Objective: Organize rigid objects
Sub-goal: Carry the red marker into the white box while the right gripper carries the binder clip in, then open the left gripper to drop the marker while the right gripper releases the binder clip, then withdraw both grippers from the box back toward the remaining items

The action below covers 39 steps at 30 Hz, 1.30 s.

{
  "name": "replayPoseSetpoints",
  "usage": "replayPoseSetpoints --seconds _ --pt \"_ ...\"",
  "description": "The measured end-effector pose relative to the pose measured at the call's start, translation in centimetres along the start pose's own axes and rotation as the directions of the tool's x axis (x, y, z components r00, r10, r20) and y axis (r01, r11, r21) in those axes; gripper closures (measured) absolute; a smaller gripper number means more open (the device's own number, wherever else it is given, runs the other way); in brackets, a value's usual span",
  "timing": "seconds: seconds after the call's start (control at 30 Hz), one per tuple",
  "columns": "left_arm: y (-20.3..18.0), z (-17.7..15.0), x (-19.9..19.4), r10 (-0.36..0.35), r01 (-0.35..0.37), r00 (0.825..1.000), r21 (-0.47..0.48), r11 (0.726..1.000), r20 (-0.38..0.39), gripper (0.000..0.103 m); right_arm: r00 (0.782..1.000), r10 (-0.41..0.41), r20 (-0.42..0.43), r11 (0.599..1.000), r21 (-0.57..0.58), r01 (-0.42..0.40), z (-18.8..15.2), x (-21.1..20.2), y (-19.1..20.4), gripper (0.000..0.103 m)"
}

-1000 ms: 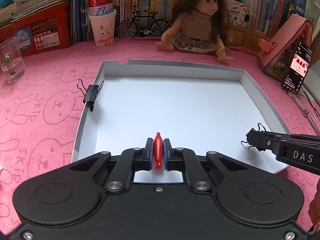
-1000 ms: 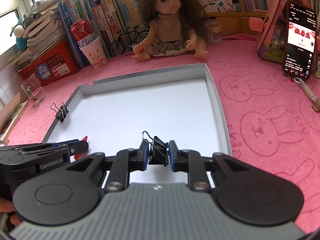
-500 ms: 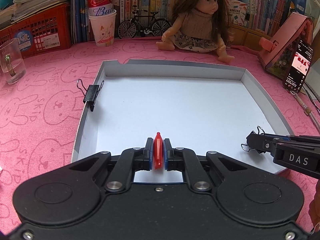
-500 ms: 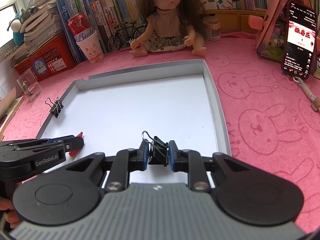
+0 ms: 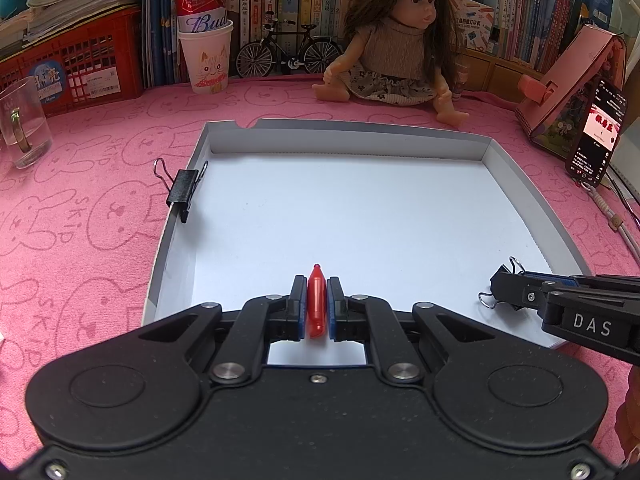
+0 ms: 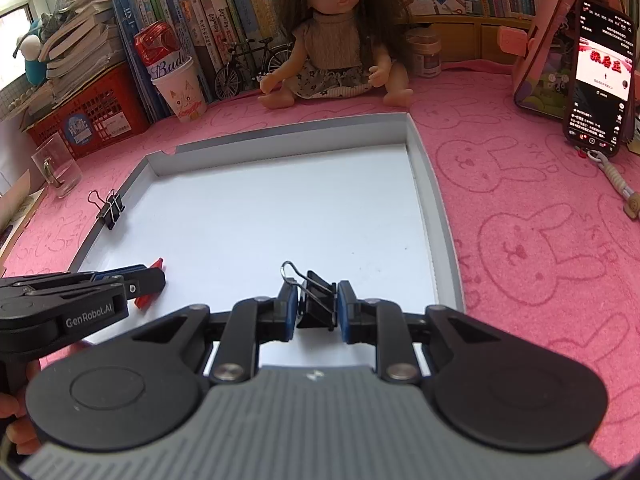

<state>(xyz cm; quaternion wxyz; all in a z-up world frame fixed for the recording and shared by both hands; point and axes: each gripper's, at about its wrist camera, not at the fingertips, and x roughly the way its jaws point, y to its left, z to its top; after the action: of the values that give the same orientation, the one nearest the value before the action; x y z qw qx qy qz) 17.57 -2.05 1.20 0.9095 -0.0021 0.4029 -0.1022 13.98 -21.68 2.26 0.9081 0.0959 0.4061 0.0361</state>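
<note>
My left gripper (image 5: 316, 306) is shut on a small red pen-like piece (image 5: 317, 304), held over the near edge of the shallow white box lid (image 5: 344, 136). The right gripper (image 6: 317, 306) is shut on a black binder clip (image 6: 316, 300) above the lid's near right part. Each gripper shows in the other's view: the right one (image 5: 496, 288) with its clip, the left one (image 6: 158, 276) with the red piece (image 6: 146, 299). Another black binder clip (image 5: 182, 192) (image 6: 112, 212) is clamped on the lid's left wall.
A pink rabbit-print cloth (image 5: 80, 216) covers the table. Behind the lid sit a doll (image 5: 394, 56), a paper cup with a can (image 5: 206, 60), a model bicycle (image 5: 286, 54) and a red basket (image 5: 72, 68). A glass (image 5: 20, 128) stands left, a phone (image 6: 600, 80) right.
In the right wrist view the scene has drifted slightly rightward and down across the frames; both grips are unchanged.
</note>
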Motion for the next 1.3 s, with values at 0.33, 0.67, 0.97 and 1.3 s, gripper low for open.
replayPoseSetpoints --seconds 0.33,0.67,0.97,1.3 --pt "0.1 0.1 -0.1 0.002 -0.002 1.000 -0.003 1.000 0.005 0.091 1.000 0.002 0.004 1.000 -0.003 -0.002 -0.1 0.0 0.1 0.072" --pt "0.1 -0.1 -1.1 0.016 -0.016 0.999 0.004 1.000 0.030 0.064 0.999 0.007 0.044 1.000 -0.030 -0.006 -0.1 -1.1 0.2 0.046" --pt "-0.4 -0.5 -3.5 -0.002 0.000 0.997 0.028 1.000 0.081 0.057 0.994 0.021 0.105 0.996 -0.092 -0.011 -0.9 -3.2 0.5 0.040" --pt "-0.7 -2.6 -6.4 -0.033 0.030 0.992 0.029 0.999 0.122 0.055 0.982 0.065 0.176 0.984 -0.176 -0.034 -2.6 -6.2 1.3 0.035"
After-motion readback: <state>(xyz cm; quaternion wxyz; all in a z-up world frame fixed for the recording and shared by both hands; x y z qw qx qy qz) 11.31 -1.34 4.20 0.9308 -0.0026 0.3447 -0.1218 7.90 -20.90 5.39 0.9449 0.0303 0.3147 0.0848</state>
